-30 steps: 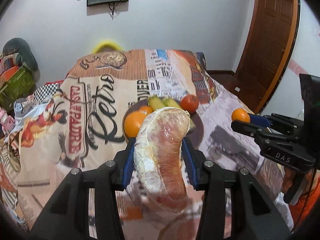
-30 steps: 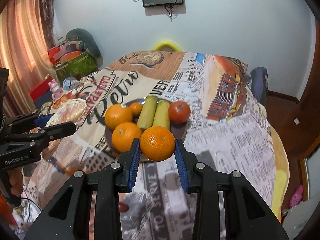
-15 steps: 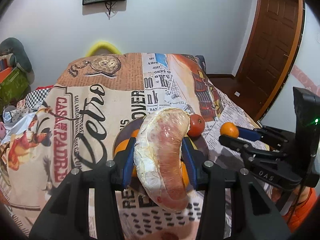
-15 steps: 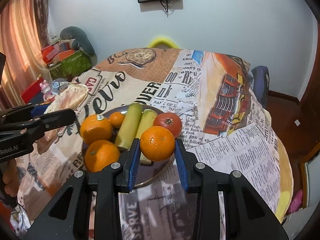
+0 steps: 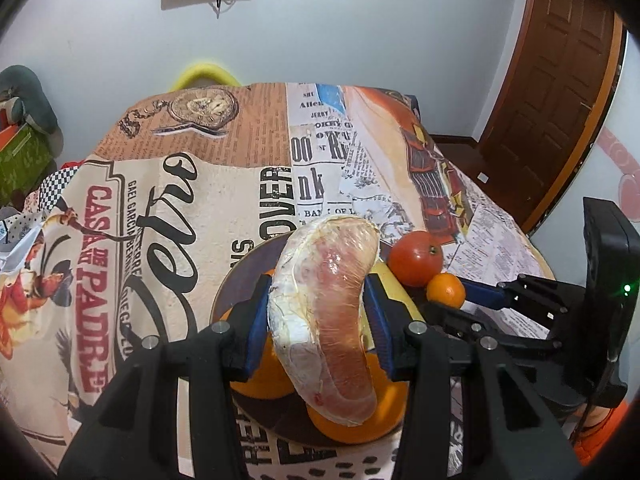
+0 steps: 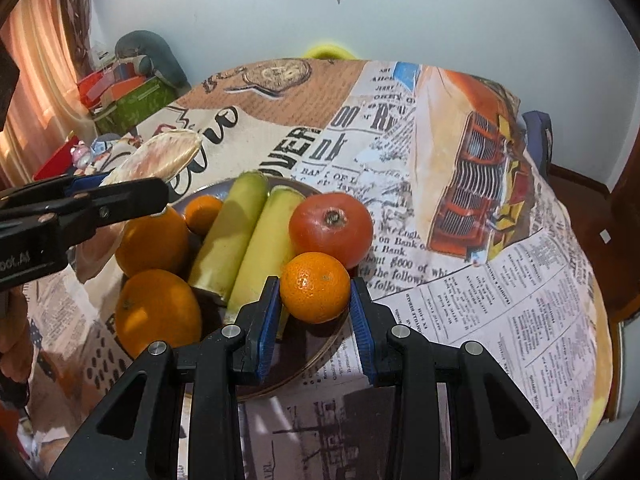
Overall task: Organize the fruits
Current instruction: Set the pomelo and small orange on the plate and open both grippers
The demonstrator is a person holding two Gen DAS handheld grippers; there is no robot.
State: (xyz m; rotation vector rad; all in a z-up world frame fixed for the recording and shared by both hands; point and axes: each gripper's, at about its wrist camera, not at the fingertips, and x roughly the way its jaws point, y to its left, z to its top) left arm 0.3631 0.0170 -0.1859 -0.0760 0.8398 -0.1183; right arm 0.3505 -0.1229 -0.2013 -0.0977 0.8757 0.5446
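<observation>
My left gripper (image 5: 318, 312) is shut on a plastic-wrapped pomelo wedge (image 5: 326, 304), held over the dark plate (image 5: 236, 276); the wedge also shows in the right wrist view (image 6: 160, 156). My right gripper (image 6: 315, 304) is shut on a small orange (image 6: 315, 286), held over the plate's (image 6: 320, 344) right side; the orange also shows in the left wrist view (image 5: 446, 289). On the plate lie two large oranges (image 6: 158, 310), a small orange (image 6: 202, 212), two yellow-green bananas (image 6: 244, 236) and a red tomato (image 6: 330, 229).
The table carries a newspaper-print cloth (image 5: 192, 208). A yellow chair back (image 5: 202, 76) stands behind it. Boxes and a plush toy (image 6: 132, 88) sit at the left. A wooden door (image 5: 560, 80) is at the right.
Both grippers have moved forward and down toward the plate, each still holding its fruit. The plate and its fruits now lie right under the fingers.
</observation>
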